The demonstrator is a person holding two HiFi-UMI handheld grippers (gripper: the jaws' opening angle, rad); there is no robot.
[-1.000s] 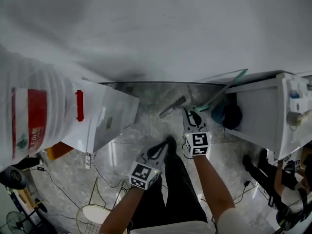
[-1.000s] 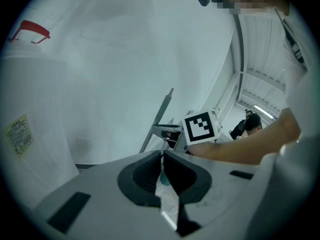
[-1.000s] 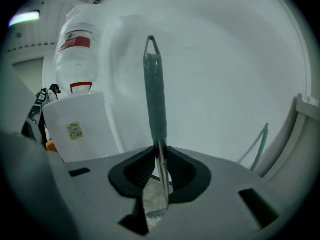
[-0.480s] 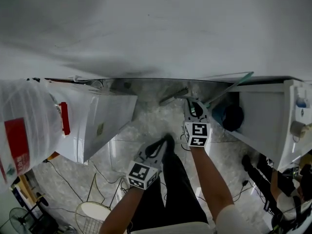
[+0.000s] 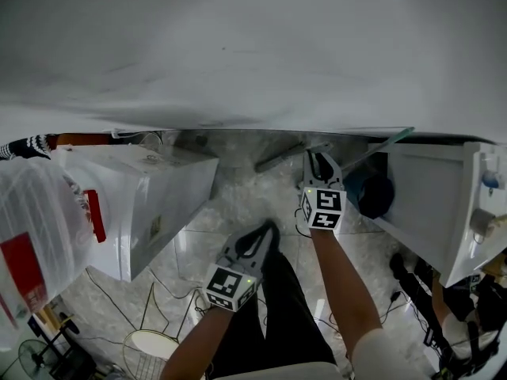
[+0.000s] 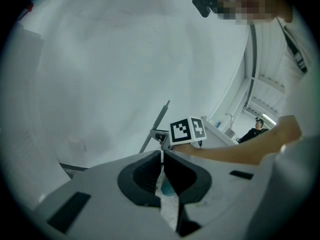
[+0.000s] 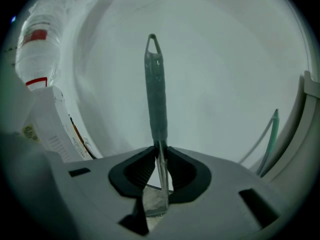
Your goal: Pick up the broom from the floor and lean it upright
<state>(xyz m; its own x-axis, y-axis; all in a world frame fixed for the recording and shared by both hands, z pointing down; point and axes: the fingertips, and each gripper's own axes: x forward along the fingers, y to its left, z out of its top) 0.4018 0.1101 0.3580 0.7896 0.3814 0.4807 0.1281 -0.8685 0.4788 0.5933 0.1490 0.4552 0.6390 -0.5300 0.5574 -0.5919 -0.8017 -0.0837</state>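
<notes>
My right gripper (image 5: 318,163) is shut on the broom's thin metal shaft (image 7: 161,166), close to the white wall. Above the jaws in the right gripper view, the grey grip (image 7: 155,96) stands upright against the wall and ends in a hang loop (image 7: 152,41). The head view shows the grip (image 5: 279,157) as a short grey bar at the foot of the wall, left of my right gripper. My left gripper (image 5: 253,242) hangs lower over the marble floor, shut with nothing in it. Its own view shows the broom's shaft (image 6: 156,125) beside the right gripper's marker cube (image 6: 187,130).
A white box (image 5: 150,196) and a wrapped water bottle with a red label (image 5: 32,244) stand at the left. A white cabinet (image 5: 432,204) is at the right, with a teal rod (image 5: 380,143) leaning by it. Cables and a wire fan guard (image 5: 154,351) lie on the floor.
Both grippers have moved forward toward the wall, the right one carrying the broom. The broom's grip now lies nearer the wall's foot. The box and bottle have slid left in view.
</notes>
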